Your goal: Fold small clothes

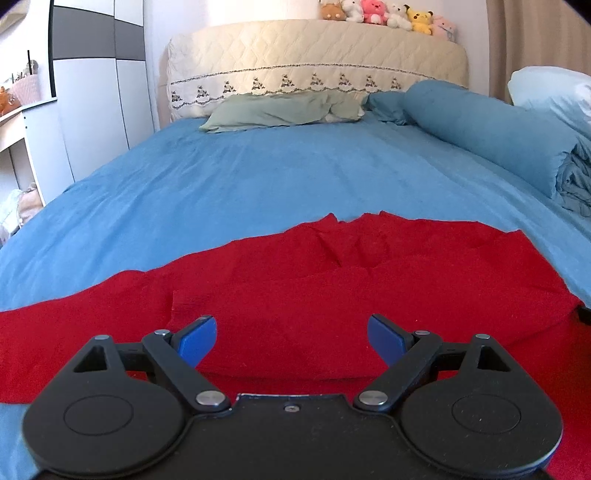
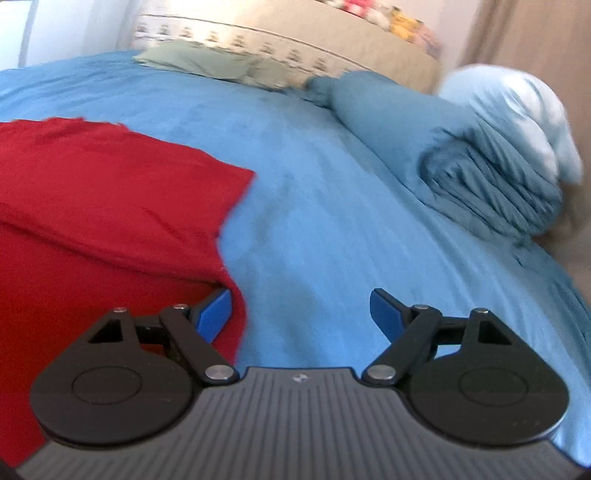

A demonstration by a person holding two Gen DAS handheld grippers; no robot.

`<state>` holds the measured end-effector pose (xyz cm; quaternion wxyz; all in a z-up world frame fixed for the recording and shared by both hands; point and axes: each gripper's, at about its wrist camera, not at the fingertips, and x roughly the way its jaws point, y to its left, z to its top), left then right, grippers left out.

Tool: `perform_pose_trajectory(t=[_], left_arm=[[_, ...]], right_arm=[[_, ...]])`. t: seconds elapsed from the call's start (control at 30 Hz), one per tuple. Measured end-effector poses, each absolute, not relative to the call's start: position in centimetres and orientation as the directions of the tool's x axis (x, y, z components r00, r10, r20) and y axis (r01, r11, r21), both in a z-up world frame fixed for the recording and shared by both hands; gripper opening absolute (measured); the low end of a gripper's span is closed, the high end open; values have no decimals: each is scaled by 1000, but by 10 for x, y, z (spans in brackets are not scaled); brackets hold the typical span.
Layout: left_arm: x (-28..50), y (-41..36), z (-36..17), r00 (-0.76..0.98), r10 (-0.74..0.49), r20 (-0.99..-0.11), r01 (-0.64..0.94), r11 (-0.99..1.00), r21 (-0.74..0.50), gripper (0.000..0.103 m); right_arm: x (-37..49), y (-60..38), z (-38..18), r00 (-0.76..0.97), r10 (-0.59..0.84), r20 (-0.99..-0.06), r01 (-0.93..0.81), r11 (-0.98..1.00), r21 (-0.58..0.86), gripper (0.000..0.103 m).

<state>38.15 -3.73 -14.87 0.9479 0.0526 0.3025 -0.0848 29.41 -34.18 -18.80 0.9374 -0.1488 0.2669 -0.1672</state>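
Left wrist view: left claw (image 1: 291,338) spread wide, blue-padded fingers (image 1: 197,341) well apart and gripping nothing, poised over a red knitted garment (image 1: 295,280) lying partly folded across the near part of a bed with a blue sheet (image 1: 258,177). Beyond, a pale green pillow (image 1: 284,109) against a cream quilted headboard (image 1: 314,55), a row of plush toys (image 1: 384,13) on top, a rolled blue duvet (image 1: 491,133) at right. Right wrist view, somewhat blurred: right claw (image 2: 301,314) likewise wide open and empty, left finger (image 2: 216,314) just at the garment's right edge (image 2: 110,206), right finger over bare sheet (image 2: 332,206); rolled duvet (image 2: 461,158) further right.
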Motion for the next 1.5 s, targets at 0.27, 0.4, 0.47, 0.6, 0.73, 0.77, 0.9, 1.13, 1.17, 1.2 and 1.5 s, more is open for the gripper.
perform_pose_trajectory(t=[0.27,0.4,0.47,0.6,0.73,0.77,0.9,1.13,1.17,1.2,1.5], left_arm=[[409,-39,-159,764,-149,-628,181,983,-13,92],[421,-29,-180,704,-127,-699,125,991,-55,92],[421,-20,-188,708,-147,-691,102,989,-105,93],[415,-21,-186,712,-136,-689,107,991,-85,93],[409,-14,-173,681,-102,-725,78,995,-66,93],[404,-10,-166,687,-74,-723,43,997,-61,93],[368,3,-120,758,-117,-641,65,992,-105,94],[294,39,-17,871,-104,-480,32,987,-156,103],[285,48,-4,882,-107,-460,33,986,-166,103],[280,58,6,887,-107,-450,31,985,-172,103],[246,188,25,885,45,-464,-154,968,-200,103]], right_arm=[[330,-307,-178,843,-18,-538,-48,993,-109,99],[341,-313,-196,837,-46,-545,3,997,-79,100],[340,-318,-197,837,-44,-545,20,999,-50,100],[340,-315,-196,832,-58,-552,19,997,-76,100],[325,-315,-192,825,-78,-560,35,995,-88,101],[320,-312,-187,830,-96,-550,42,993,-109,101],[287,-290,-152,891,-69,-450,1,989,-148,101],[246,-230,-67,920,12,-391,-58,993,-106,103],[241,-220,-57,922,31,-387,-72,993,-92,103],[237,-210,-46,921,45,-388,-81,994,-77,103],[230,-95,-3,897,147,-416,-157,988,12,103]])
